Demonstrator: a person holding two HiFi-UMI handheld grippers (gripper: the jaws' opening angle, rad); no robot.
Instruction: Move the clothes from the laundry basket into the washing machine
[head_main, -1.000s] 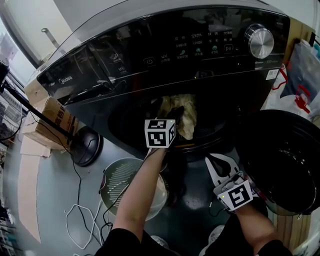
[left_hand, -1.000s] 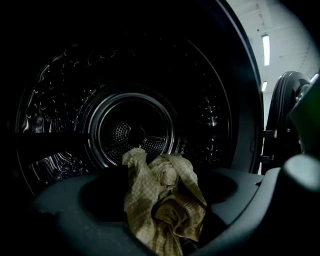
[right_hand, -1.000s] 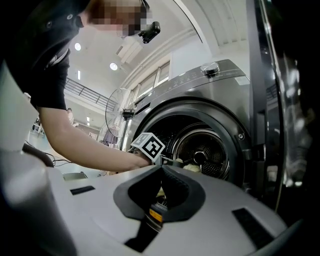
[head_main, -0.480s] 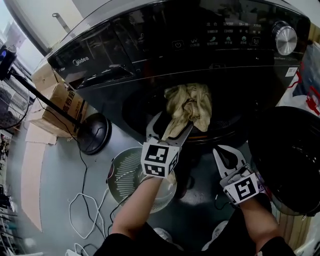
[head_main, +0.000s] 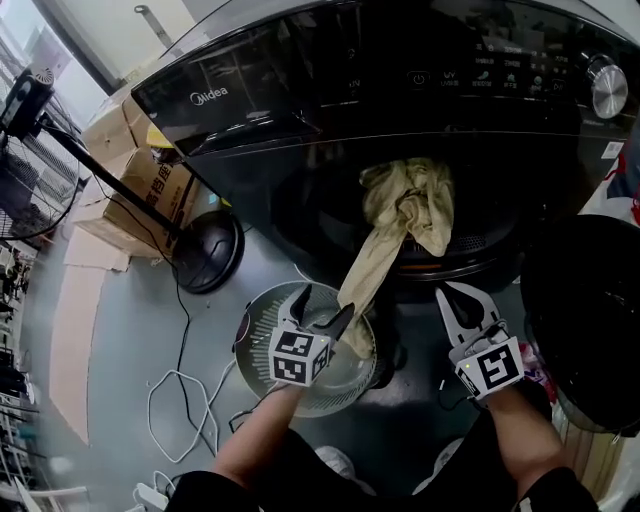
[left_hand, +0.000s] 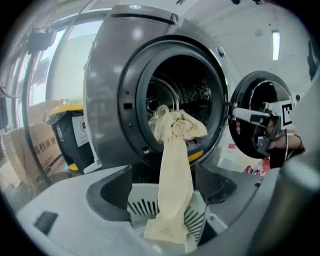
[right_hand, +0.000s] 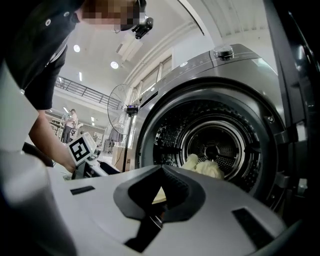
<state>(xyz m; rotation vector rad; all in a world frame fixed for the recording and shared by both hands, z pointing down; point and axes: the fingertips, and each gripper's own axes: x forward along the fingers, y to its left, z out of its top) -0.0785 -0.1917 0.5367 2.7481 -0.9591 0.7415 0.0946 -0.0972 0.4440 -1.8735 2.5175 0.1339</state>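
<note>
A beige garment (head_main: 405, 205) lies bunched in the mouth of the dark washing machine (head_main: 300, 110). One long end of it hangs down into the white slotted laundry basket (head_main: 262, 318) on the floor. My left gripper (head_main: 320, 303) hovers over the basket, just left of the hanging end, open and holding nothing. In the left gripper view the garment (left_hand: 175, 165) hangs beyond the wide-apart jaws of the left gripper (left_hand: 165, 182), above the basket (left_hand: 142, 202). My right gripper (head_main: 462, 295) is below the drum mouth, to the right. Its tips meet, and the right gripper (right_hand: 162, 172) holds nothing.
The round machine door (head_main: 585, 320) stands open at the right. A fan stand with a black round base (head_main: 205, 250) and cardboard boxes (head_main: 140, 190) are left of the machine. Cables (head_main: 180, 400) lie on the floor by the basket. A yellow-lidded bin (left_hand: 75, 130) stands beside the machine.
My left gripper has drawn back from the drum mouth and come down over the basket, leaving the garment hanging from the drum. The right gripper has shifted only a little.
</note>
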